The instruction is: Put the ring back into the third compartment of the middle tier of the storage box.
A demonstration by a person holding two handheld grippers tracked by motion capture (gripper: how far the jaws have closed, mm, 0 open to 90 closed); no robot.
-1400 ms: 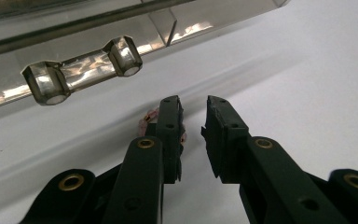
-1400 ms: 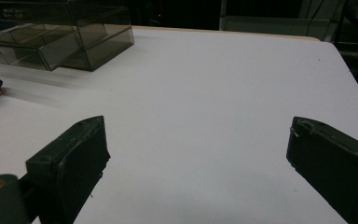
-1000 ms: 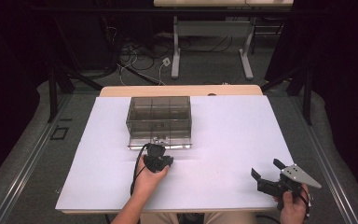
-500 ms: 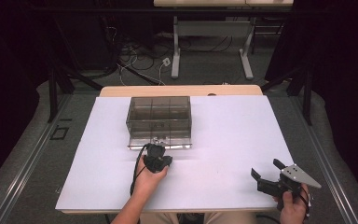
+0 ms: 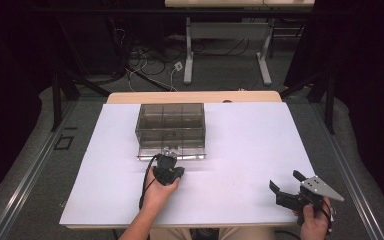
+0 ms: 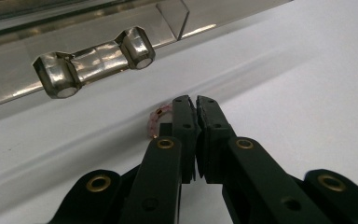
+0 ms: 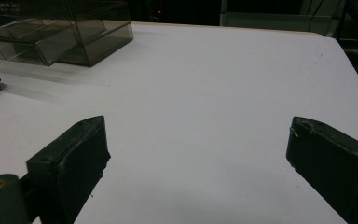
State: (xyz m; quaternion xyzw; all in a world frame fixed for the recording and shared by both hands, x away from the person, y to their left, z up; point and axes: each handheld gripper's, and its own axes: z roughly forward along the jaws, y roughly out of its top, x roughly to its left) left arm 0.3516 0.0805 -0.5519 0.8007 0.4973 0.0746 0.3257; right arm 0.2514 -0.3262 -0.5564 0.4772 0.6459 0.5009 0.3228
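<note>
The left claw (image 6: 196,103) points away from the person, jaws pressed nearly together, while the right claw (image 5: 286,183) hovers at the near right, jaws spread wide.

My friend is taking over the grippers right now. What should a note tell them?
Left gripper: jaws shut on a small pink beaded thing, just above the white table, close in front of the drawer handle of the clear drawer box.
Right gripper: jaws wide open, holding nothing, near the table's front right corner.
Done: the pink thing is gripped.
Left: the bottom drawer looks slightly pulled out; probably the pink thing goes in there. Its contents can't be made out.
</note>
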